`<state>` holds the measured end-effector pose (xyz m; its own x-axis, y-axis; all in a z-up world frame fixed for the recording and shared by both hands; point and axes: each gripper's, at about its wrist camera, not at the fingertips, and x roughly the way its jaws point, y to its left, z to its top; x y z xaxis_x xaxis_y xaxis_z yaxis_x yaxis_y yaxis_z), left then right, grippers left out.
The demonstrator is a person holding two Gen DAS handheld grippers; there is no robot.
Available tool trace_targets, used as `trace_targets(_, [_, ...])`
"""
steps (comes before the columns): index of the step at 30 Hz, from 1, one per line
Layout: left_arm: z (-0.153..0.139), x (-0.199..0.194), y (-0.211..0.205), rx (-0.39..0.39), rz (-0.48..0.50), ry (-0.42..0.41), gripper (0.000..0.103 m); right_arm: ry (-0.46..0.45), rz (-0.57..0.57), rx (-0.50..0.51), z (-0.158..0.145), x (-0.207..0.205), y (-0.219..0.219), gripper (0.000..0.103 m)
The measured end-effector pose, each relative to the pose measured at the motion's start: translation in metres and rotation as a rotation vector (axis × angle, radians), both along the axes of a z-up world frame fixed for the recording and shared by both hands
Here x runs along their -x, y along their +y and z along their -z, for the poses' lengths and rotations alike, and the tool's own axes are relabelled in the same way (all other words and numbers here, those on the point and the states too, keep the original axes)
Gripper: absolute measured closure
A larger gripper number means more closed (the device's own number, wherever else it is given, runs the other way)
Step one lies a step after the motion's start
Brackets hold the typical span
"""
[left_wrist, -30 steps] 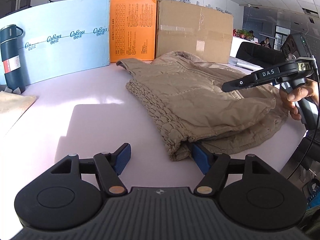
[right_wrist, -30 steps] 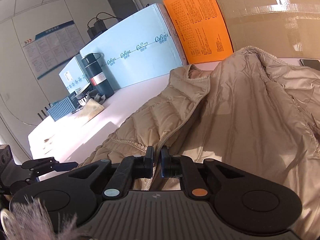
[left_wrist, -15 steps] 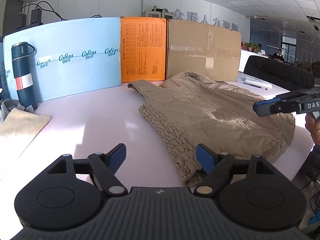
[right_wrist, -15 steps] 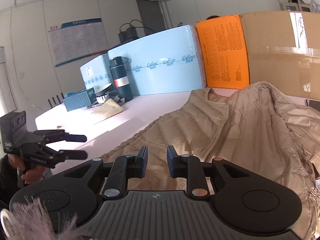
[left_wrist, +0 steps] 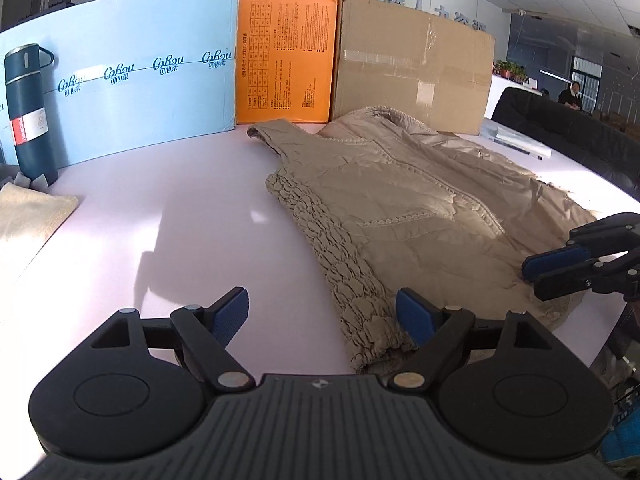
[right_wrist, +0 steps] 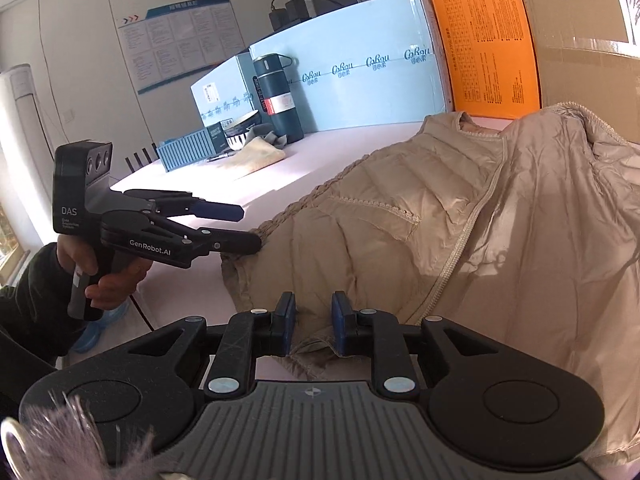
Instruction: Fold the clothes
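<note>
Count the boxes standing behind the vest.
3: the blue box on the left, the orange box in the middle, the brown cardboard box on the right. Others may be hidden.

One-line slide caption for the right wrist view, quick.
Right gripper open at the beige vest's hem on the white table; left gripper, jaws opening, beside the vest's side.

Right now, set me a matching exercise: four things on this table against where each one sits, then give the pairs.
Things:
1. beige vest
2. dark blue flask
3. orange box
4. cream towel

Places:
A. between the light blue panel and the brown carton
B. flat at the table's left edge, in front of the flask
C. upright at the left end of the light blue panel
D. spread on the table in front of both grippers

Pairs: 1-D, 2-C, 3-A, 4-B
</note>
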<state>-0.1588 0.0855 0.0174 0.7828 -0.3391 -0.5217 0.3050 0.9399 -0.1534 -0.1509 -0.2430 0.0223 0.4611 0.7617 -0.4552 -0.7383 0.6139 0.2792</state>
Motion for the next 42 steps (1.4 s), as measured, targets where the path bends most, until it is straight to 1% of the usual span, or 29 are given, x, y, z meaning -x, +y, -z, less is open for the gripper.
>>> trace_targets(2, [-0.006,-0.012,0.010,0.102,-0.021,0.032,0.021,-0.042,0.020,-0.010,-0.012,-0.002,-0.003,0.064])
trace_targets(4, [-0.006,-0.039,0.012,0.163,-0.046,0.080,0.021,-0.086,0.040,-0.016,-0.026,-0.008,-0.003,0.060])
trace_targets(6, [-0.006,-0.068,0.014,0.217,-0.071,0.129,0.021,-0.110,0.052,-0.008,-0.036,-0.022,0.002,0.059])
trace_targets(8, [0.000,-0.097,0.017,0.299,-0.093,0.192,0.021,-0.124,0.063,0.027,-0.040,-0.042,0.012,0.051])
trace_targets(10, [0.007,-0.124,0.020,0.374,-0.105,0.253,0.021,-0.118,0.080,0.077,-0.033,-0.064,0.020,0.050])
trace_targets(12, [0.015,-0.145,0.021,0.424,-0.099,0.301,0.021,-0.073,0.114,0.115,-0.017,-0.089,0.022,0.050])
trace_targets(13, [0.018,-0.152,0.020,0.429,-0.100,0.309,0.021,-0.036,0.127,0.125,-0.005,-0.101,0.021,0.050])
trace_targets(14, [0.019,-0.155,0.019,0.424,-0.106,0.300,0.021,0.002,0.133,0.125,0.005,-0.109,0.018,0.050])
trace_targets(17, [0.020,-0.163,0.017,0.424,-0.111,0.285,0.021,0.096,0.130,0.013,0.020,-0.122,-0.001,0.050])
trace_targets(20, [0.024,-0.166,0.015,0.440,-0.101,0.267,0.021,0.153,0.128,-0.064,0.025,-0.127,-0.013,0.050])
trace_targets(22, [0.025,-0.164,0.013,0.439,-0.089,0.248,0.023,0.182,0.128,-0.104,0.027,-0.130,-0.020,0.050])
trace_targets(23, [0.027,-0.165,0.012,0.429,-0.074,0.240,0.034,0.188,0.128,-0.112,0.027,-0.130,-0.021,0.050])
trace_targets(24, [0.028,-0.165,0.010,0.421,-0.060,0.243,0.052,0.187,0.127,-0.112,0.027,-0.129,-0.021,0.049])
trace_targets(26, [0.029,-0.165,0.003,0.390,-0.055,0.235,0.062,0.187,0.123,-0.114,0.026,-0.129,-0.020,0.047])
trace_targets(27, [0.029,-0.164,0.000,0.375,-0.052,0.226,0.072,0.189,0.120,-0.117,0.026,-0.129,-0.020,0.046])
trace_targets(29, [0.029,-0.162,-0.004,0.356,-0.047,0.214,0.078,0.191,0.116,-0.122,0.025,-0.129,-0.020,0.043])
trace_targets(32, [0.029,-0.160,-0.002,0.352,-0.053,0.205,0.083,0.190,0.116,-0.122,0.025,-0.129,-0.019,0.042])
trace_targets(34, [0.027,-0.160,0.001,0.358,-0.061,0.208,0.084,0.183,0.119,-0.109,0.023,-0.128,-0.016,0.041])
trace_targets(36, [0.025,-0.158,0.002,0.349,-0.072,0.205,0.085,0.159,0.117,-0.069,0.020,-0.125,-0.008,0.039])
trace_targets(37, [0.025,-0.157,0.002,0.337,-0.077,0.198,0.086,0.140,0.113,-0.039,0.018,-0.122,-0.002,0.035])
trace_targets(38, [0.023,-0.156,0.001,0.320,-0.083,0.190,0.086,0.125,0.106,-0.014,0.017,-0.121,0.004,0.028])
trace_targets(40, [0.018,-0.152,0.000,0.268,-0.106,0.163,0.086,0.101,0.090,0.027,0.015,-0.119,0.016,0.022])
trace_targets(42, [0.013,-0.147,-0.002,0.216,-0.130,0.134,0.086,0.100,0.084,0.039,0.015,-0.118,0.024,0.021])
